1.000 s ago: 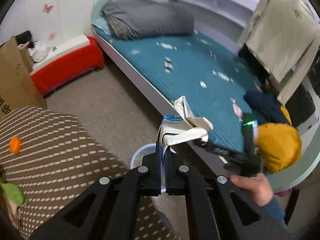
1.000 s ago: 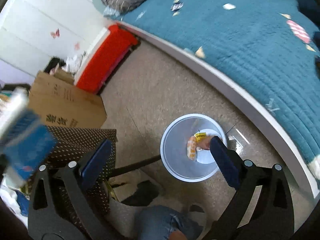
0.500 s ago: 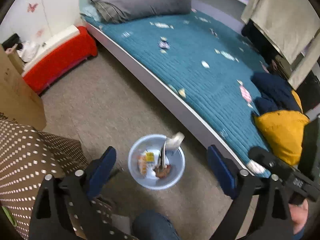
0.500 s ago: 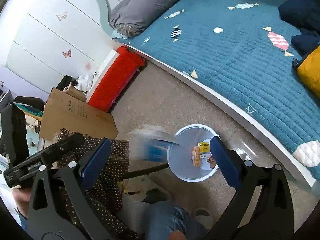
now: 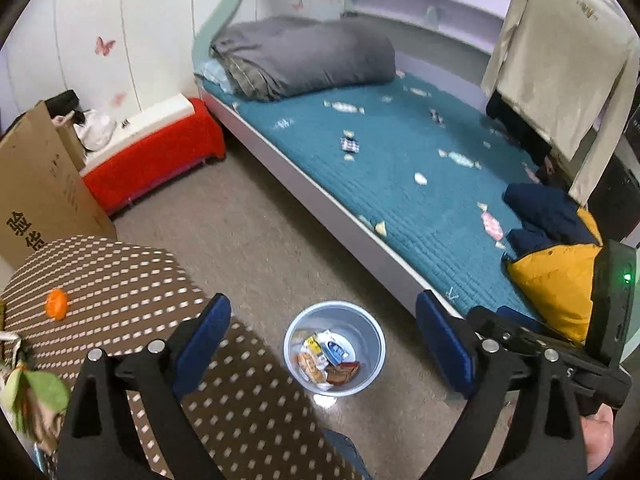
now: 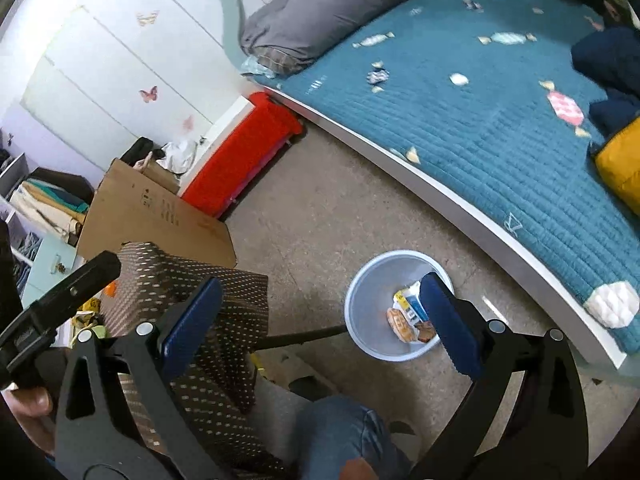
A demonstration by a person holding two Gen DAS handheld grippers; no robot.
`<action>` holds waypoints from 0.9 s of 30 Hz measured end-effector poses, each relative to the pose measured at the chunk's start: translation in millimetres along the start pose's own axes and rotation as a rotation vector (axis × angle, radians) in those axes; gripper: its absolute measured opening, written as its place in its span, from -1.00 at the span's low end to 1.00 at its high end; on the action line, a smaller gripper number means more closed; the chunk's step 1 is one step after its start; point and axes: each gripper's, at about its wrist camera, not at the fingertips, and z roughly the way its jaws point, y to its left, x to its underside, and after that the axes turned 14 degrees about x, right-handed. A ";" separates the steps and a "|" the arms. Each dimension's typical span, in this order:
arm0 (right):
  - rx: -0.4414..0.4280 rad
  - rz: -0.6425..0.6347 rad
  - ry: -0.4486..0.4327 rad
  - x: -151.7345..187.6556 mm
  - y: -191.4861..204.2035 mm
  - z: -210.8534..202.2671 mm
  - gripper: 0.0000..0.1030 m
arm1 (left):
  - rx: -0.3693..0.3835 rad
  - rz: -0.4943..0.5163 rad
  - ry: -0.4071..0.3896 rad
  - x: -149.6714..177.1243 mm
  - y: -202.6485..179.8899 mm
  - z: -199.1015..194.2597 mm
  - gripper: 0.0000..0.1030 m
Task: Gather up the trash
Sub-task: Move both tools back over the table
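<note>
It was a small bedroom with a speckled floor (image 5: pixel 260 240), a bed (image 5: pixel 400 168) under a teal quilt along one side, and a brown dotted table (image 5: pixel 120 280) at my near left. The bin (image 5: pixel 370 364) stood on the floor between the table's rounded edge and the bed's white side rail, nearer the rail's foot end. Inside it I could see wrappers (image 5: pixel 326 356) and a small blue-and-white carton lying flat on the bottom.

My left gripper (image 5: pixel 320 344) hung above the bin with its jaws spread wide and nothing between them; in its view the bin sat almost straight ahead. My right gripper (image 6: pixel 320 320) was likewise wide apart and empty, with the bin lying behind its right-hand fingertip (image 6: pixel 444 312), so off to that side rather than centred.

What I judged to matter next was the orange thing (image 5: pixel 56 304) on the table, near its far left edge. It lay well to the left of the left gripper and nothing stood between them, so the left hand was clearly the nearer one. It looked roundish, with no long axis to line up on. Whether it counted as trash I couldn't tell.
</note>
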 end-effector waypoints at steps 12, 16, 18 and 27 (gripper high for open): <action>-0.056 -0.174 -0.093 13.5 78.7 -62.7 0.88 | -0.026 -0.019 -0.189 30.1 5.8 -106.9 0.83; -0.091 -0.246 -0.101 25.5 109.3 -74.6 0.88 | -0.059 -0.047 -0.231 46.3 19.6 -138.6 0.83; -0.107 -0.284 -0.099 32.4 125.5 -77.4 0.88 | -0.070 -0.056 -0.248 55.5 27.3 -153.0 0.83; -0.152 -0.464 -0.076 73.1 197.0 -85.0 0.88 | -0.144 -0.156 -0.324 100.5 71.2 -212.4 0.83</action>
